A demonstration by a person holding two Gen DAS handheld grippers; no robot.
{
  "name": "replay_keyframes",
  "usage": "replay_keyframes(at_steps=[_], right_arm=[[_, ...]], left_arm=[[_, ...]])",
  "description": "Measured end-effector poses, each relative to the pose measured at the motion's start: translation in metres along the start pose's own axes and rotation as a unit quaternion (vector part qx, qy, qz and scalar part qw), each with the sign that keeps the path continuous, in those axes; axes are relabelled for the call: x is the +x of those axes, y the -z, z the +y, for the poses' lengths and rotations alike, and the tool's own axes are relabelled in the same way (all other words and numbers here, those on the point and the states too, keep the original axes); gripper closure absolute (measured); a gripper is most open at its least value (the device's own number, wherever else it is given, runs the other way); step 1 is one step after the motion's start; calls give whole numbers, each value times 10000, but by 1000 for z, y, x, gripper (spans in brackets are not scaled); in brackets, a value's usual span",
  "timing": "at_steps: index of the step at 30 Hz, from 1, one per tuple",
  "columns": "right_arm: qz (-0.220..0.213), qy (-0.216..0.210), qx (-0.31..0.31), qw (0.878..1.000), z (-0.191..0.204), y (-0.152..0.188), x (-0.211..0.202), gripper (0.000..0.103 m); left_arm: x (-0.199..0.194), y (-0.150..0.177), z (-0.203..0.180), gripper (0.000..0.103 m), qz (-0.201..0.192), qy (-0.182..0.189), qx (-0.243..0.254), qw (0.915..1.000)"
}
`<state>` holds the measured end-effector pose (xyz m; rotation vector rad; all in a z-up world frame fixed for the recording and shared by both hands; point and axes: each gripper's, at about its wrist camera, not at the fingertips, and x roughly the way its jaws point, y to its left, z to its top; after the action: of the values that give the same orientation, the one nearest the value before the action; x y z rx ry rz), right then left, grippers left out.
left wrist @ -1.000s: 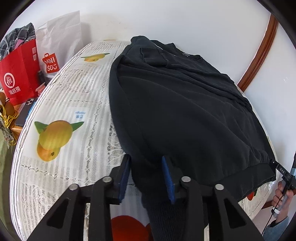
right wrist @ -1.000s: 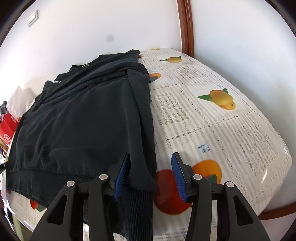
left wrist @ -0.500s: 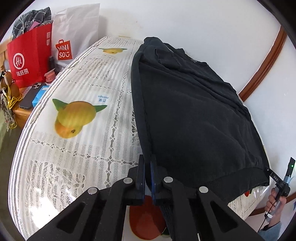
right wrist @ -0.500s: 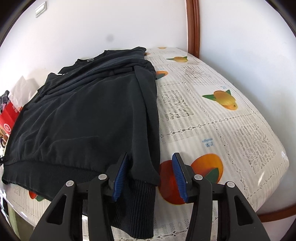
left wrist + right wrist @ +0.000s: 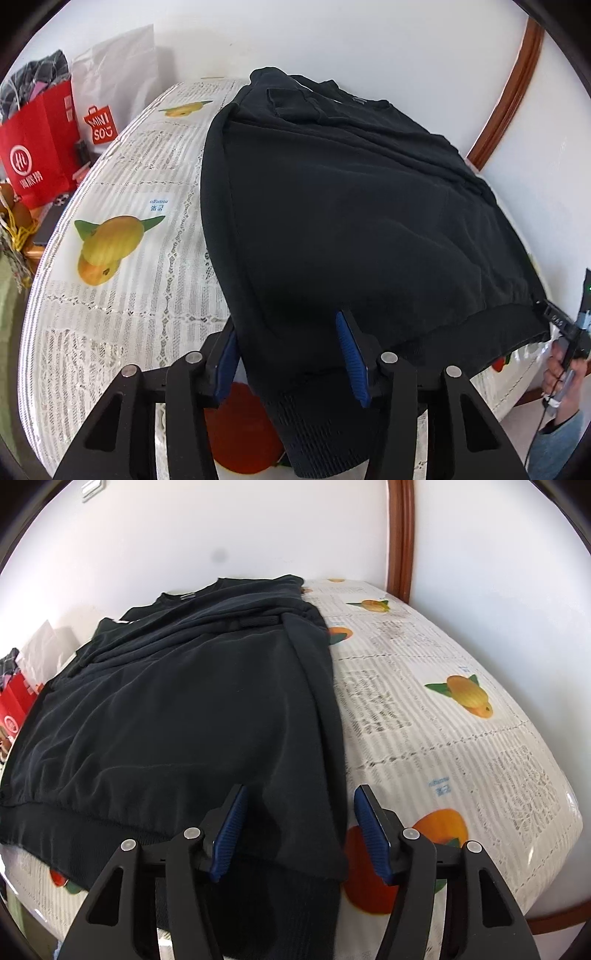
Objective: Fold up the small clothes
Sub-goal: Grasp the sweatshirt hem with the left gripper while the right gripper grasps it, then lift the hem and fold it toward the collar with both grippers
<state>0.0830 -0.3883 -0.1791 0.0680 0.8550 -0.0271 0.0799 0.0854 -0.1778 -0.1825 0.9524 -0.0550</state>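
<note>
"MINISO" on white bag [image 5: 107, 92], round logo on red bag [image 5: 35, 155]

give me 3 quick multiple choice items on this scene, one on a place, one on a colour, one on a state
1. Where does the sweater lie?
A. on the tablecloth
B. inside the red bag
C. on the floor

2. What colour are the gripper pads?
A. red
B. blue
C. green

3. How does the right gripper stand?
A. shut on a bag
B. shut on nothing
C. open over the sweater's edge

Key: 1 A, the sweater is spread flat on the fruit-print cloth; 2 B, both wrist views show blue ribbed pads; 3 C, its jaws stand apart, having just been opening, with the sweater's edge between them and unpinched.
</note>
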Motion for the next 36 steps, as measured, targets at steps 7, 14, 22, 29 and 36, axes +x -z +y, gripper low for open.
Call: replay_keyframes(at_steps=[7, 14, 22, 29, 36], right_arm=[[43, -85, -53, 9999, -3, 0, -5, 91], [-68, -179, -59, 9998, -8, 14, -31, 92], [-249, -242, -29, 9994, -11, 26, -60, 92], [-95, -280, -162, 9994, -6, 19, -61, 90], [-19, -207, 83, 9997, -21, 21, -53, 59]], left_arm=[[-7, 3, 9, 94, 41, -195, -131, 9997], [-31, 21, 14, 95, 14, 17, -246, 9997], [-61, 22, 10, 95, -296, 225, -115, 9992], [-48, 7, 8, 94, -93, 181, -38, 9998], [-27, 16, 20, 77, 119, 80, -198, 9997]])
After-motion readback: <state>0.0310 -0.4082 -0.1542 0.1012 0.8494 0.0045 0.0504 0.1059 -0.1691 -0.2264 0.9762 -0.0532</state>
